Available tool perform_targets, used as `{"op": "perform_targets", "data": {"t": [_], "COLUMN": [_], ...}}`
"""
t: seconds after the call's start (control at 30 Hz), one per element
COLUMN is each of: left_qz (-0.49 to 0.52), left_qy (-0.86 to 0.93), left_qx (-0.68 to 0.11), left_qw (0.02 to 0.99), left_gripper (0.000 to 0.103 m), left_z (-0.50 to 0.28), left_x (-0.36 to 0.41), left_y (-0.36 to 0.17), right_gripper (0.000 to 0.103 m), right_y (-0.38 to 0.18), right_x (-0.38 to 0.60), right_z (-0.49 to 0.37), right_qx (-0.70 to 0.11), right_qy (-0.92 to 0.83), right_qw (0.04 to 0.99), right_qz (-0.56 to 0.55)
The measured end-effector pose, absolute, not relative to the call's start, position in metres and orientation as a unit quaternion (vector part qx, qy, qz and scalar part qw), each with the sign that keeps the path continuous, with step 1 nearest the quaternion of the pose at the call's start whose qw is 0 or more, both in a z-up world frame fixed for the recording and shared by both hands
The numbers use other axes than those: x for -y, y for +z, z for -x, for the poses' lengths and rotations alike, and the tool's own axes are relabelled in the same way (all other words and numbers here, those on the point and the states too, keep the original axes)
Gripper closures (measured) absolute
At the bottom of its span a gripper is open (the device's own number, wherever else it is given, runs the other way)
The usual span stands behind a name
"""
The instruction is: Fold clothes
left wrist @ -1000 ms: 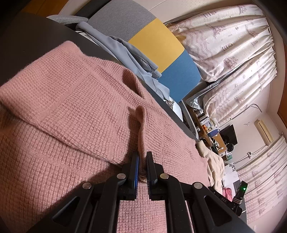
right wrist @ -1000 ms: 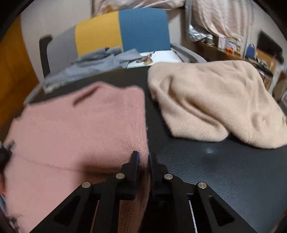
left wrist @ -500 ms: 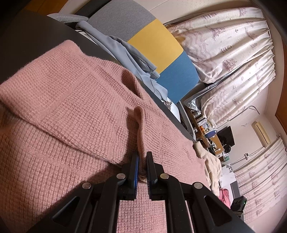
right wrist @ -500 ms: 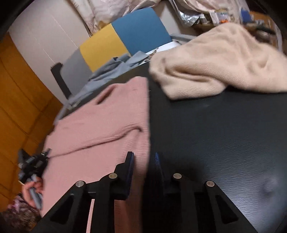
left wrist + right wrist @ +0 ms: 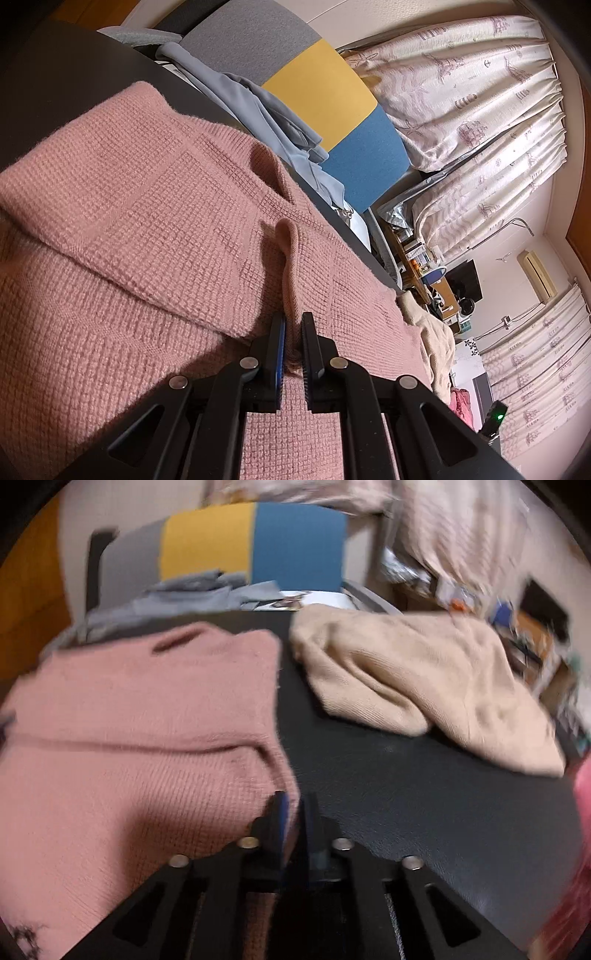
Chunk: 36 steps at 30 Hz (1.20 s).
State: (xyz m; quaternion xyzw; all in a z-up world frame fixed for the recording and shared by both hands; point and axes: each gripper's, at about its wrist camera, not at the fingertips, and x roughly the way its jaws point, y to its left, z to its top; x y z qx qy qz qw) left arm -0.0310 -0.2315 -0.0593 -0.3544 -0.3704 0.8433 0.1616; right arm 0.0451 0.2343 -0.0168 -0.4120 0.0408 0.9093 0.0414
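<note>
A pink knit sweater (image 5: pixel 147 221) lies spread on the black table (image 5: pixel 55 74), with one layer folded over its lower part. My left gripper (image 5: pixel 291 325) is shut on a raised ridge of the knit near the sweater's middle. In the right wrist view the same pink sweater (image 5: pixel 147 720) fills the left half. Its right edge runs down between the jaws of my right gripper (image 5: pixel 295 808). Those jaws are opening, and the knit lies against the left finger (image 5: pixel 280 812) only. This view is blurred.
A beige sweater (image 5: pixel 424 672) lies crumpled on the table (image 5: pixel 406 794) at the back right, close to the pink one's corner. A grey garment (image 5: pixel 258 110) hangs over a grey, yellow and blue chair (image 5: pixel 321 92) behind the table. Something pink-red (image 5: pixel 583 812) shows at the right edge.
The right gripper's jaws have parted from their pinch on the sweater's right edge, and its view swung away and back. The left gripper has kept its grip and place.
</note>
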Motion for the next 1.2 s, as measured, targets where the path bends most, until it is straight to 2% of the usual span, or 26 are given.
{"op": "perform_targets", "data": {"t": [0.17, 0.3, 0.37, 0.57, 0.73, 0.77, 0.87, 0.9, 1.07, 1.2], "left_qz": [0.355, 0.359, 0.363, 0.391, 0.395, 0.387, 0.369, 0.37, 0.4, 0.398], "left_qy": [0.843, 0.843, 0.842, 0.86, 0.873, 0.88, 0.897, 0.901, 0.909, 0.913], "left_qx": [0.37, 0.368, 0.364, 0.296, 0.266, 0.262, 0.238, 0.222, 0.116, 0.062], "left_qw": [0.162, 0.162, 0.162, 0.138, 0.1, 0.088, 0.057, 0.046, -0.025, -0.061], "left_gripper": [0.095, 0.095, 0.095, 0.089, 0.085, 0.084, 0.082, 0.082, 0.082, 0.08], "left_z": [0.032, 0.033, 0.034, 0.024, 0.0, -0.005, -0.011, -0.009, 0.018, 0.023], "left_x": [0.233, 0.234, 0.233, 0.238, 0.262, 0.266, 0.273, 0.27, 0.245, 0.232], "left_y": [-0.06, -0.059, -0.058, -0.044, -0.03, -0.026, -0.017, -0.015, -0.016, -0.022], "right_gripper": [0.07, 0.078, 0.083, 0.082, 0.077, 0.074, 0.054, 0.052, 0.052, 0.052], "right_y": [0.008, -0.014, -0.022, -0.03, -0.021, -0.015, 0.006, 0.011, 0.02, 0.014], "right_x": [-0.249, -0.221, -0.222, -0.224, -0.215, -0.214, -0.208, -0.204, -0.156, -0.12], "right_z": [-0.058, -0.036, -0.027, -0.014, -0.02, -0.026, -0.043, -0.044, -0.012, 0.016], "right_qx": [-0.144, -0.108, -0.099, -0.081, -0.065, -0.062, -0.067, -0.077, -0.024, 0.019], "right_qy": [0.927, 0.911, 0.909, 0.911, 0.915, 0.917, 0.927, 0.93, 0.929, 0.926], "right_qw": [0.012, -0.06, -0.041, 0.004, 0.008, 0.011, 0.006, -0.008, -0.055, -0.067], "right_qz": [0.347, 0.392, 0.403, 0.404, 0.398, 0.394, 0.368, 0.36, 0.366, 0.371]}}
